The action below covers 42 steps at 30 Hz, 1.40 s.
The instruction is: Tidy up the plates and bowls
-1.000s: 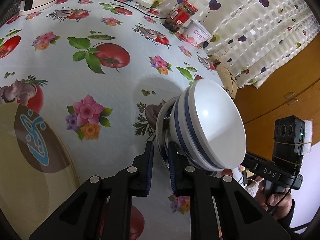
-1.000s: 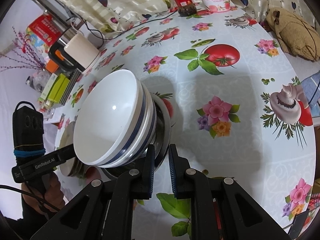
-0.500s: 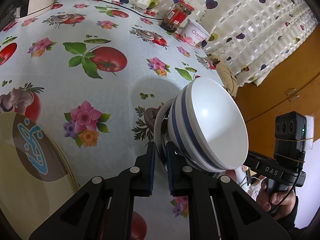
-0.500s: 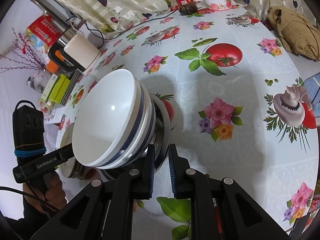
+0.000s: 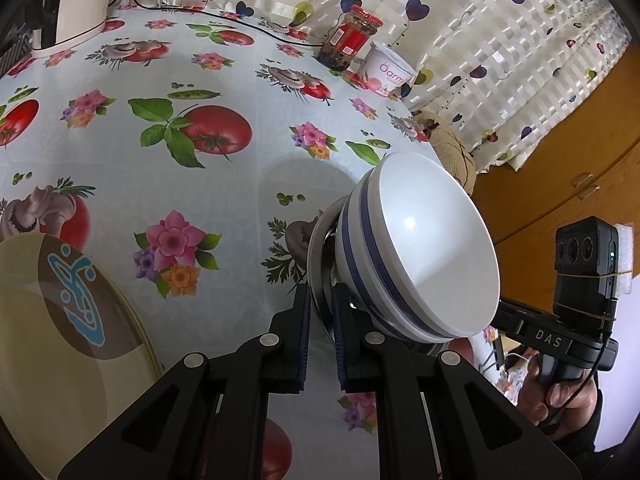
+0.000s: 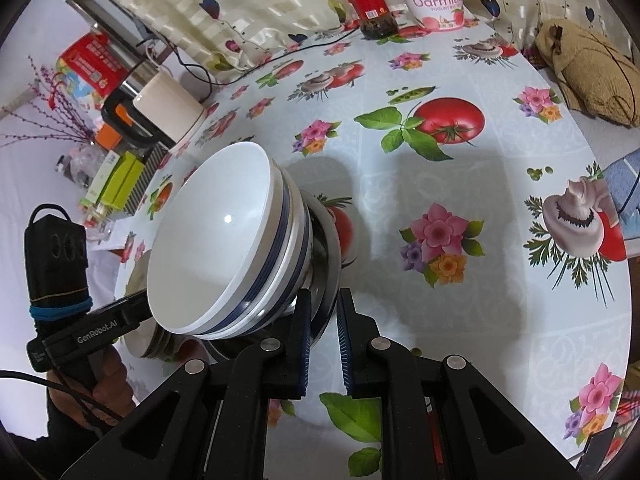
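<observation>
Left black two-finger gripper [image 5: 320, 312]: fingers nearly parallel, closed to a narrow gap, pinching a thin rim edge. Right black two-finger gripper [image 6: 323, 314]: same posture, narrow gap, clamped on the opposite rim. A bare hand [image 5: 560, 392] grasps the right gripper's handle.

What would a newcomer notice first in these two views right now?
The white bowls with blue stripes, nested on a metal plate, fill the middle of both views, held above the tablecloth. The left gripper and the right gripper each pinch the plate's rim from opposite sides. A beige plate lies low at the left gripper's left, and a jar stands at the table's far edge.
</observation>
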Available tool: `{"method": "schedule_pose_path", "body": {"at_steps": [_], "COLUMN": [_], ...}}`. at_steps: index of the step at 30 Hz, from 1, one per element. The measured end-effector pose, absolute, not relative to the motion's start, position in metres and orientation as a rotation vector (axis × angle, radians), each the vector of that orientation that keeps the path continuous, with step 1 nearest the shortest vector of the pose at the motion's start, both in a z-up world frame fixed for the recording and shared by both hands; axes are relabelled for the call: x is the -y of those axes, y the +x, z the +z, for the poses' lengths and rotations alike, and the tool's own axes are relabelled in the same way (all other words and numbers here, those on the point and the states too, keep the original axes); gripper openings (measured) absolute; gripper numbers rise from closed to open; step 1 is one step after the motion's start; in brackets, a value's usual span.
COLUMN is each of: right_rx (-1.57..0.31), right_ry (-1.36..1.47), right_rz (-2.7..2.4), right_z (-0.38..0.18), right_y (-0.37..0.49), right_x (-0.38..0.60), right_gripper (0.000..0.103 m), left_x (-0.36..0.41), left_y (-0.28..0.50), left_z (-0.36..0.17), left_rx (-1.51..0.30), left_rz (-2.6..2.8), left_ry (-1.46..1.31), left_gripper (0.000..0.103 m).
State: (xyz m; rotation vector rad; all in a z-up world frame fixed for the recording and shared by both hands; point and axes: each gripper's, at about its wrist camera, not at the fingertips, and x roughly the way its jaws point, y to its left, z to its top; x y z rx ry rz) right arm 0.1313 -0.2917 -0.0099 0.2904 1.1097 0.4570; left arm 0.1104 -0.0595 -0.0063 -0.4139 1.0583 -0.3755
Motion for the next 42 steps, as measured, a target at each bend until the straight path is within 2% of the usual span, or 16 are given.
{"method": "schedule_pose_path", "body": {"at_steps": [42], "right_rx": [-1.053], "right_ry": [0.211], "right_rz": [0.556], "right_z": [0.031], "right_y": [0.123], "right_x": [0.237], "right_gripper": [0.013], "left_x": [0.011], "left_y": [0.076], "left_z": [0.037], "left_rx": [-0.983], "left_rz": [-0.265], "left_ry": [-0.420], "left_gripper": [0.011]}}
